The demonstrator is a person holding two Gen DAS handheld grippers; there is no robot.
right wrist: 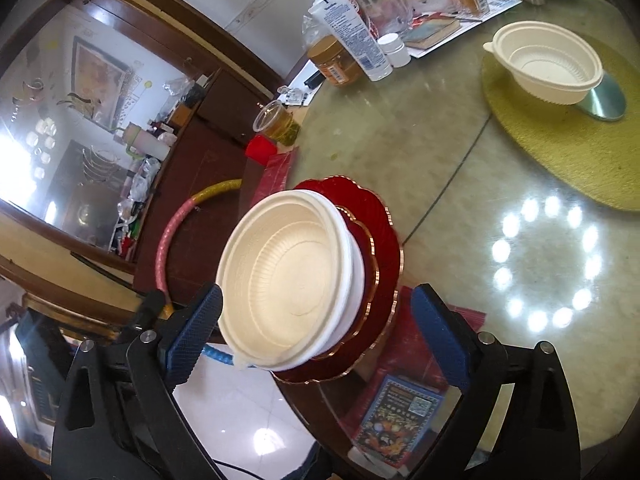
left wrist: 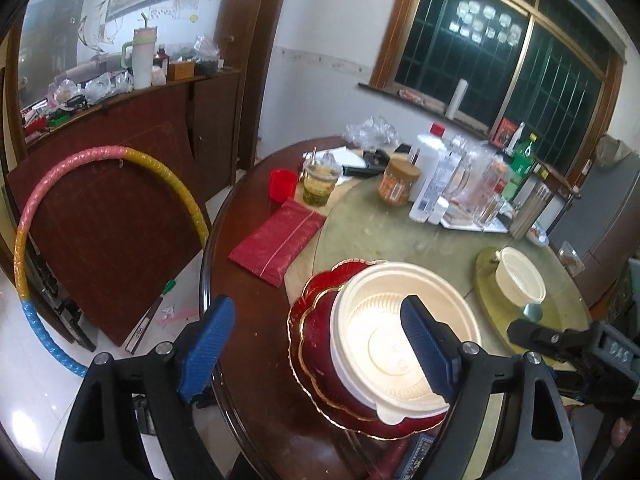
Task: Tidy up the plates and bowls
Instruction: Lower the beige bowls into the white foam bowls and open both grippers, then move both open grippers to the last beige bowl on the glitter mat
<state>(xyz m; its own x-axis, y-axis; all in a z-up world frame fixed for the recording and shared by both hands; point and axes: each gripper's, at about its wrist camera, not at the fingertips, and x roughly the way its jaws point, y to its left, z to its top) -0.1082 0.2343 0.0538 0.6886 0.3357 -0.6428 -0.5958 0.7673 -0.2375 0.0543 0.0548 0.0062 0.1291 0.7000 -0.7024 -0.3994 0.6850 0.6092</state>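
Stacked at the near edge of the round table [left wrist: 256,344] — cream bowls [left wrist: 404,340] nested mouth-up on red scalloped plates [left wrist: 316,332] with gilt rims. Opens straight upward, the top bowl, its small pull tab [left wrist: 390,414] turned toward the table edge nearest the camera; round all over, so no long axis beyond that tab. Tucked beneath it, the white rim of another bowl. Overhanging the table edge slightly in the right wrist view, the plates [right wrist: 384,248] under the bowls [right wrist: 288,280].

Spread wide, the left gripper [left wrist: 320,352], blue pads clear of everything — one finger [left wrist: 208,352] off the table edge over the floor, the other in front of the top bowl, contact not apparent. Likewise parted, the right gripper [right wrist: 316,332], its pads flanking the stack on either side with a visible gap, gripping nothing.

Farther across the table from the stack, on a yellow woven mat [right wrist: 560,148], a single cream bowl [right wrist: 548,68] — upright, tab [right wrist: 489,47] pointing away from the stack — beside a silver disc [right wrist: 604,98]. Beyond the stack toward the window, a red pouch [left wrist: 276,240], a red cup [left wrist: 283,185], a jar [left wrist: 400,182] and bottles [left wrist: 430,172]. Off the table edge, leaning by a wooden board, a pink, yellow and blue hoop [left wrist: 28,240].
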